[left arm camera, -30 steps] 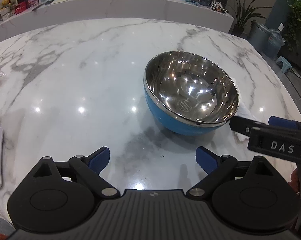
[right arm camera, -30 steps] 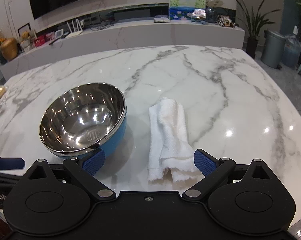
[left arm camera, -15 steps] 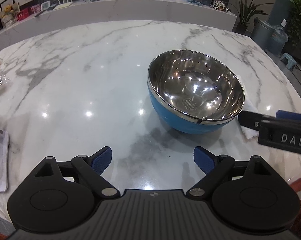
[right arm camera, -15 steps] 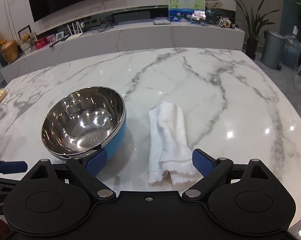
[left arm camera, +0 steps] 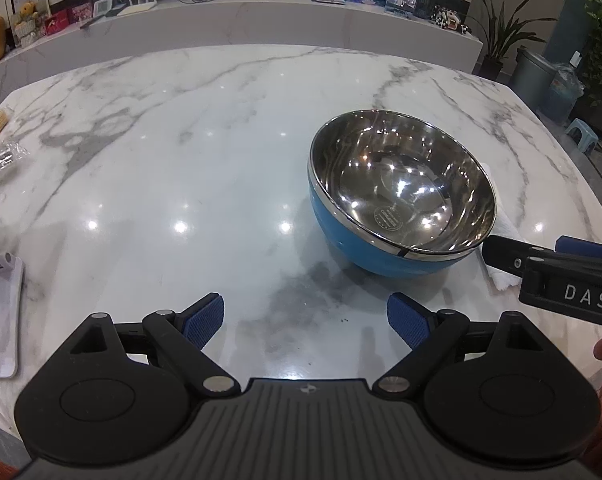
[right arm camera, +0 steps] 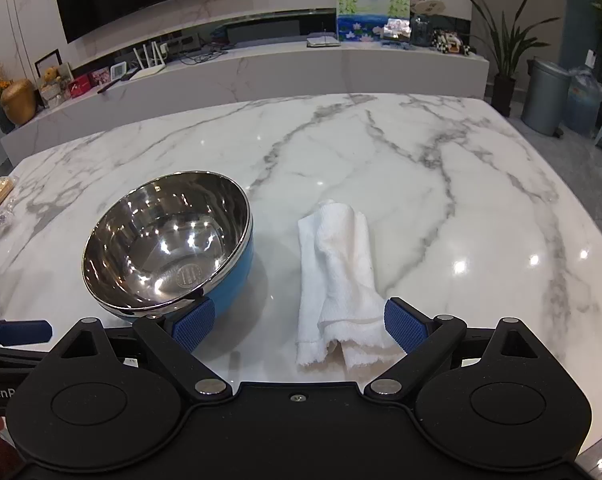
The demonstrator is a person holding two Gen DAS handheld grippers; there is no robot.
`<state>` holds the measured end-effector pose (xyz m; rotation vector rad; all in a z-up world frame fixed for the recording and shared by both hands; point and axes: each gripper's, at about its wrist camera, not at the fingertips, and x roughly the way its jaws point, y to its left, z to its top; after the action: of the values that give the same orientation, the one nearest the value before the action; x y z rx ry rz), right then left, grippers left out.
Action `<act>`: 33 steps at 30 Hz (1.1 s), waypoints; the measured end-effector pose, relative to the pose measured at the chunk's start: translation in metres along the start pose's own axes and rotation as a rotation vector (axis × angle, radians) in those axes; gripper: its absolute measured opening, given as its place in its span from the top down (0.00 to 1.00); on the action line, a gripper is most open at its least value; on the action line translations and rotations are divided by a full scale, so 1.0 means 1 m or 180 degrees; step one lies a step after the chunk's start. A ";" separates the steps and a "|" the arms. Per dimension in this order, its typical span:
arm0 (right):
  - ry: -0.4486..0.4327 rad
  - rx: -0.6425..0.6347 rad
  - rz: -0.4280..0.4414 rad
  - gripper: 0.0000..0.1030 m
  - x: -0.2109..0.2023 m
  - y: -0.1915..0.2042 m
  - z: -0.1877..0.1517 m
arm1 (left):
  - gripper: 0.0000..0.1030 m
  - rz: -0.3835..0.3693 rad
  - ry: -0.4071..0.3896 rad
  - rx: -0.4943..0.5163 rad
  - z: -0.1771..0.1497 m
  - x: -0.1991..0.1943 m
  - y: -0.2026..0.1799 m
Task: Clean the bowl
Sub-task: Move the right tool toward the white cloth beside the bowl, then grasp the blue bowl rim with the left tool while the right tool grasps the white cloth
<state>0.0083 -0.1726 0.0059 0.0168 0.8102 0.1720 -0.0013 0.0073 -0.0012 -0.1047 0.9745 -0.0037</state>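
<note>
Bowl (right arm camera: 169, 244) sits on worktop (right arm camera: 421, 184), white cloth (right arm camera: 337, 276) just right of it. Steel inside, prob. light, rigid, slippery; grip at rim. Cloth soft. Left gripper (left arm camera: 305, 318) & right gripper (right arm camera: 299, 322) both spread wide, holding nothing.

Left gripper (left arm camera: 305, 317) and right gripper (right arm camera: 299, 323): black bodies, blue ribbed finger pads, silver pivot screws, white "DAS" lettering.
</note>
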 end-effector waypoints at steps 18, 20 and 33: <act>-0.0140 0.0031 -0.0032 0.12 -0.004 -0.004 0.003 | 0.13 0.0075 -0.0244 0.0239 0.003 -0.016 -0.001; -0.0185 0.0068 -0.0040 0.12 -0.006 -0.007 0.004 | 0.14 0.0033 -0.0299 0.0290 0.004 -0.020 -0.001; -0.0291 0.0075 -0.0042 0.29 -0.007 -0.011 0.013 | 0.47 -0.0322 -0.0543 0.0162 0.029 -0.033 0.005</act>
<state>0.0146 -0.1839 0.0195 0.0411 0.7211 0.1481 0.0042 0.0160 0.0416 -0.1058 0.7973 -0.1108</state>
